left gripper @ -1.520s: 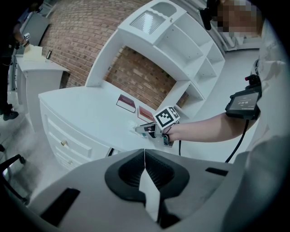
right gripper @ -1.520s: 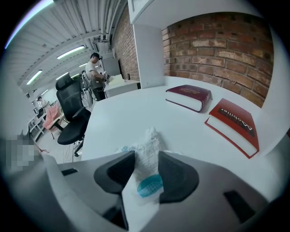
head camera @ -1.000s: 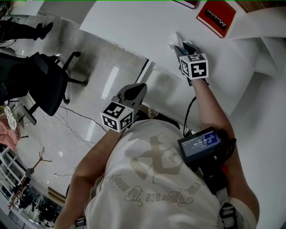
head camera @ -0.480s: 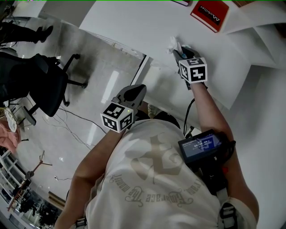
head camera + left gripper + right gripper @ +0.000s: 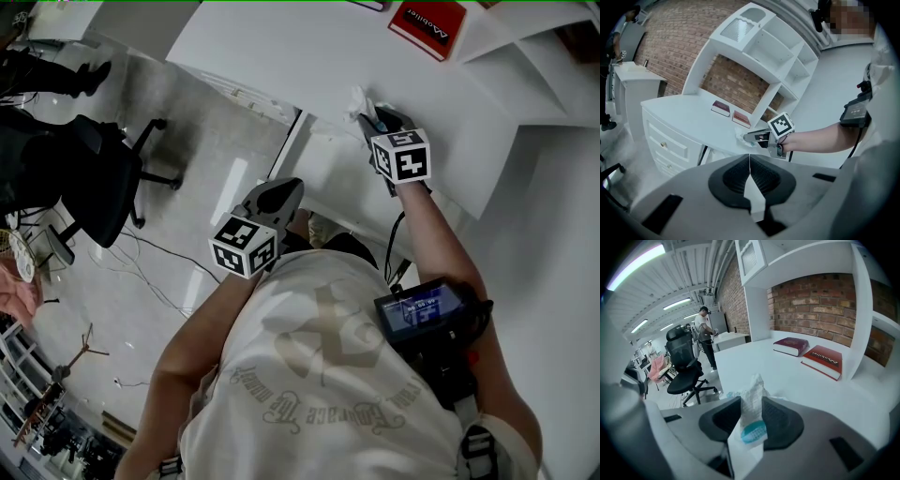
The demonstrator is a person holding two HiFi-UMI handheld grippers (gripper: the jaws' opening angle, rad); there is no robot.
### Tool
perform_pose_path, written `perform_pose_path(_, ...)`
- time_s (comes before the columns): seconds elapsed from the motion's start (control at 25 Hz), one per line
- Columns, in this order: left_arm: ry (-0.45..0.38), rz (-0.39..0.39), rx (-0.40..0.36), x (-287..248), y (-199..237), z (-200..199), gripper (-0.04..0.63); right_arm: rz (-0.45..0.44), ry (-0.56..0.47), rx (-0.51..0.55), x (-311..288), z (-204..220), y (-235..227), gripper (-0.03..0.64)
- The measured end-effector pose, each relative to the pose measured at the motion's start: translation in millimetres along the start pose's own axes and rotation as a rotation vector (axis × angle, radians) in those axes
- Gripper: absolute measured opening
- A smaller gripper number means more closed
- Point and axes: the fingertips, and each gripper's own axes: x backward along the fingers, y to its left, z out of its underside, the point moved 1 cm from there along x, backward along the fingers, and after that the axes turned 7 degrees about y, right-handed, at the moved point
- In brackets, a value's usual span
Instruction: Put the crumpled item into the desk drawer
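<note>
My right gripper (image 5: 367, 111) is shut on the crumpled white item (image 5: 751, 413), a wad of paper or plastic with a blue round mark. It holds the wad (image 5: 358, 96) over the front edge of the white desk (image 5: 281, 47). In the left gripper view the same wad (image 5: 742, 137) shows at the tips of the right gripper (image 5: 751, 138). My left gripper (image 5: 286, 192) hangs lower, off the desk and above the floor, with its jaws shut and nothing between them. The desk's drawers (image 5: 670, 143) stand closed at the left end of the desk.
Two red books (image 5: 824, 360) lie at the back of the desk under a white shelf unit (image 5: 764, 42). A black office chair (image 5: 89, 178) stands on the floor to the left. A person (image 5: 704, 333) stands far off by another desk.
The right gripper with the crumpled item has drawn back from over the desk top toward its front edge. The left gripper has stayed where it was.
</note>
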Motion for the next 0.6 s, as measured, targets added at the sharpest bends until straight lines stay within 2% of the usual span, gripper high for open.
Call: perform_pose_path(0.6, -0.012, 0.021, -0.026, 17.0, -31.0, 24.9, 0.021, -0.012, 0.007, 0.002, 37.1, 50.5, 35.5, 0.150)
